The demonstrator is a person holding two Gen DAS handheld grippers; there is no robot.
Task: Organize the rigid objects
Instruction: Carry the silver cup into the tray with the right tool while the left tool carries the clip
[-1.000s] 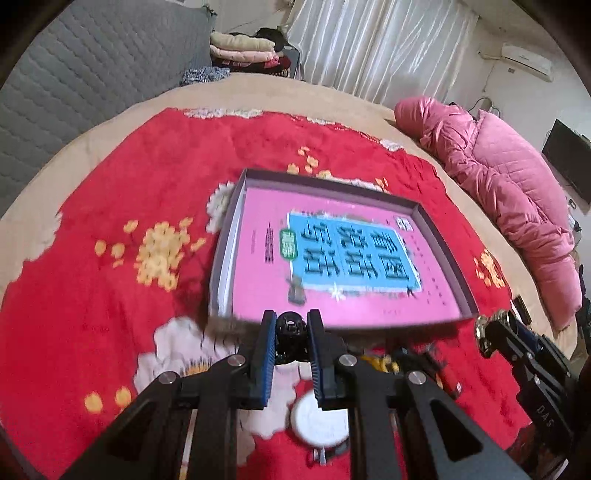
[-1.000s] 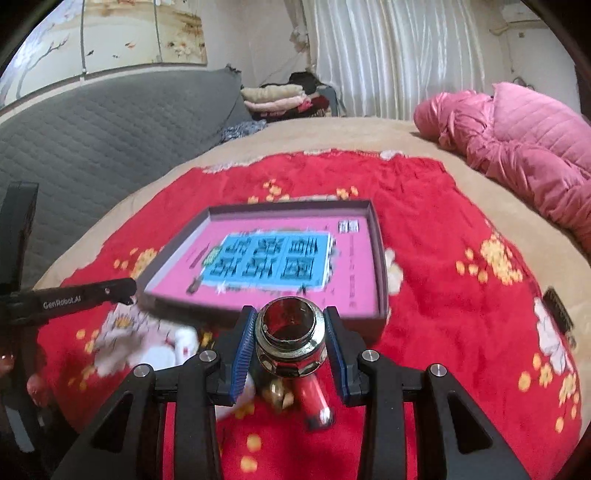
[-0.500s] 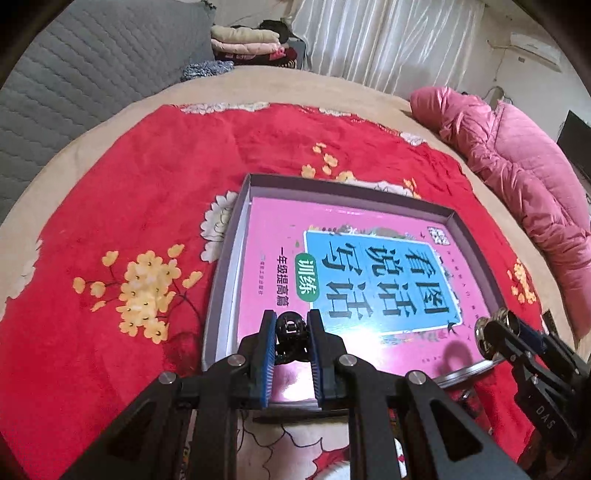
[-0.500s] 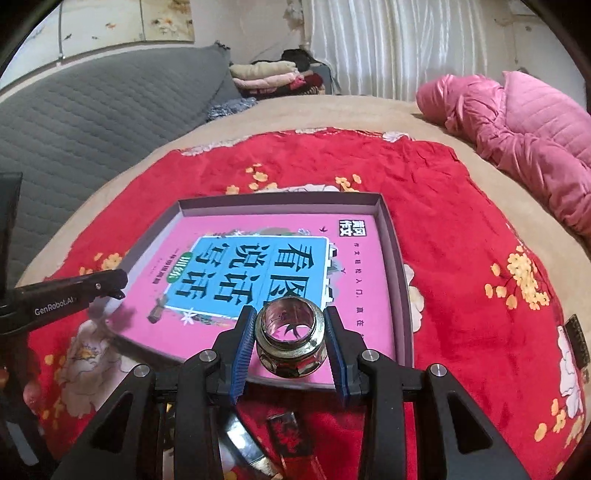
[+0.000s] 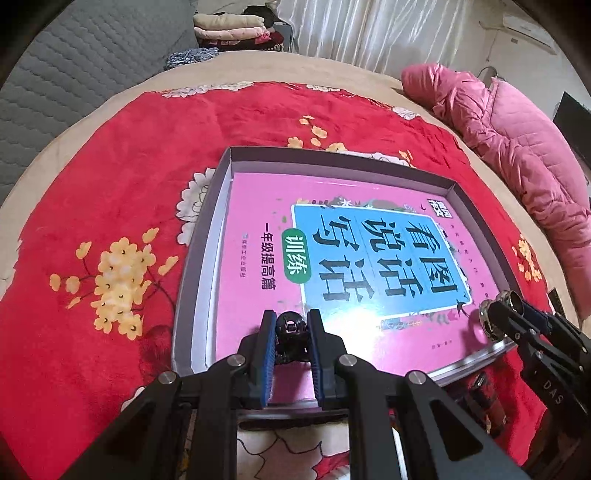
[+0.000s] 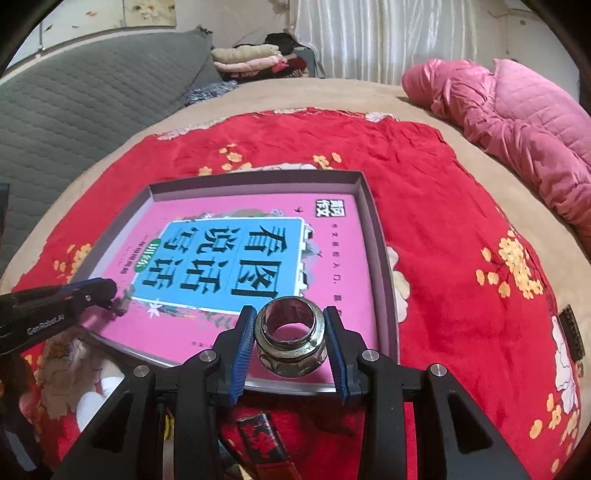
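"GenRobot.AI" lettering marks left hand-held gripper (image 6: 110, 291) over pink book (image 6: 258, 258).

Both grippers are pointing steeply downward, the left gripper (image 5: 291, 332) clamping a small black part (image 5: 291, 326), the right gripper (image 6: 290, 334) squeezing a metal fitting (image 6: 291, 338).

A bed (image 6: 424, 96) with a tan cover carries a red flowered blanket (image 6: 424, 177). A grey quilted headboard (image 6: 74, 103) stands at its left, folded clothes (image 6: 247, 59) are piled behind, white curtains (image 6: 369, 33) hang at the back, and a pink padded quilt (image 6: 517, 122) lies at right.
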